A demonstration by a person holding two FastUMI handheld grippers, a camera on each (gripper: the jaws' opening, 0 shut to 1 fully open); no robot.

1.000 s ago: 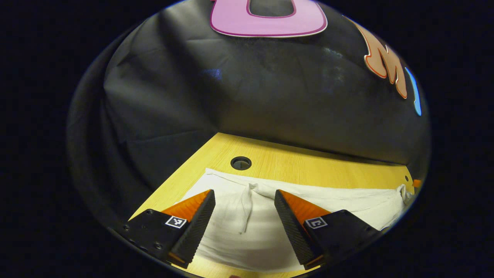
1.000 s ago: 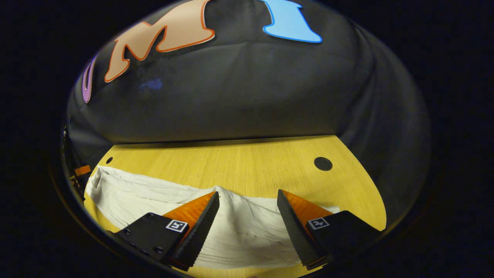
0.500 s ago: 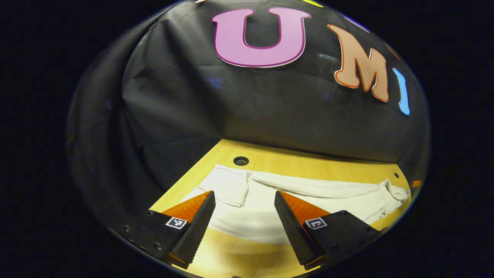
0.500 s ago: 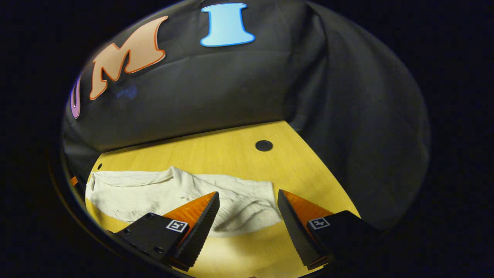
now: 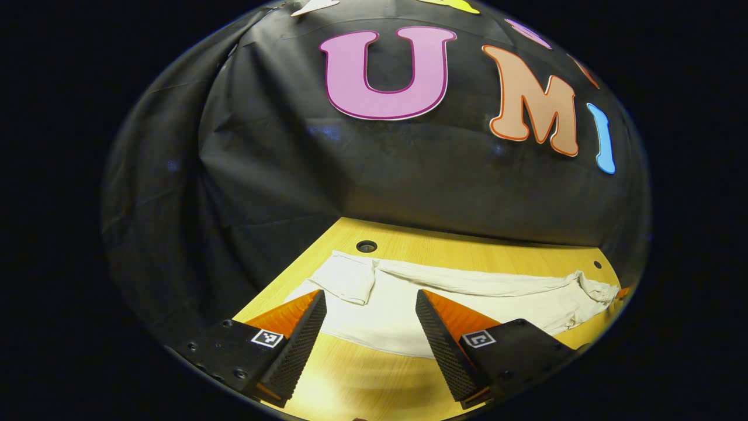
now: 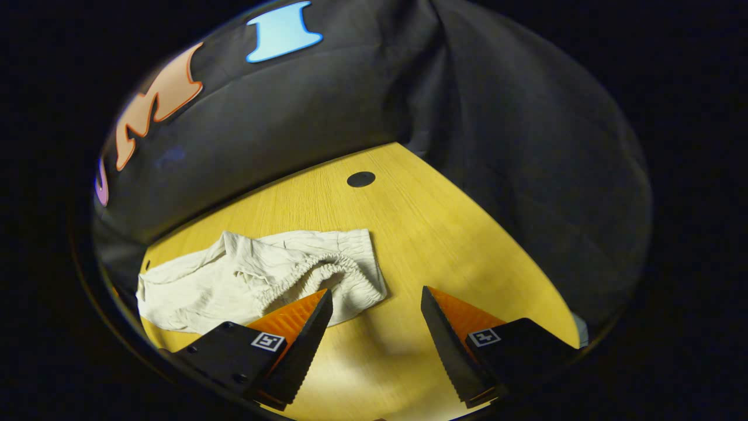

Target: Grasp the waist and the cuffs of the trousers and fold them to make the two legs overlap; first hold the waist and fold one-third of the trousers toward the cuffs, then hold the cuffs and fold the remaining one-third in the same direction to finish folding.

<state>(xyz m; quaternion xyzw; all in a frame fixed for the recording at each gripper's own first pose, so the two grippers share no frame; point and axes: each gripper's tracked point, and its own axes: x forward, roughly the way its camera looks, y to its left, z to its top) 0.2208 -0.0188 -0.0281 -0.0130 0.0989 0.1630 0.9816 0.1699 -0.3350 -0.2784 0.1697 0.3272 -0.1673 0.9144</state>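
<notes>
White trousers (image 5: 467, 301) lie stretched flat across the yellow table (image 5: 467, 248). In the left gripper view one end has a small flap (image 5: 350, 280) turned over, just beyond the fingertips. My left gripper (image 5: 369, 292) is open, above the table's near side, holding nothing. In the right gripper view the trousers (image 6: 204, 286) end in a gathered elastic waist (image 6: 324, 269), which lies ahead and left of the fingertips. My right gripper (image 6: 376, 291) is open over bare table (image 6: 421, 234), beside the waist and not touching it.
The black cloth wall closes off the table's far side and both ends. A round cable hole (image 5: 366, 246) sits near the far edge behind the trousers. Another cable hole (image 6: 360, 179) lies beyond the waist. Bare wood runs along the near side.
Both open grippers have drawn back from the trousers, which now lie farther ahead. The right gripper has swung right, so the waist sits left of its fingers.
</notes>
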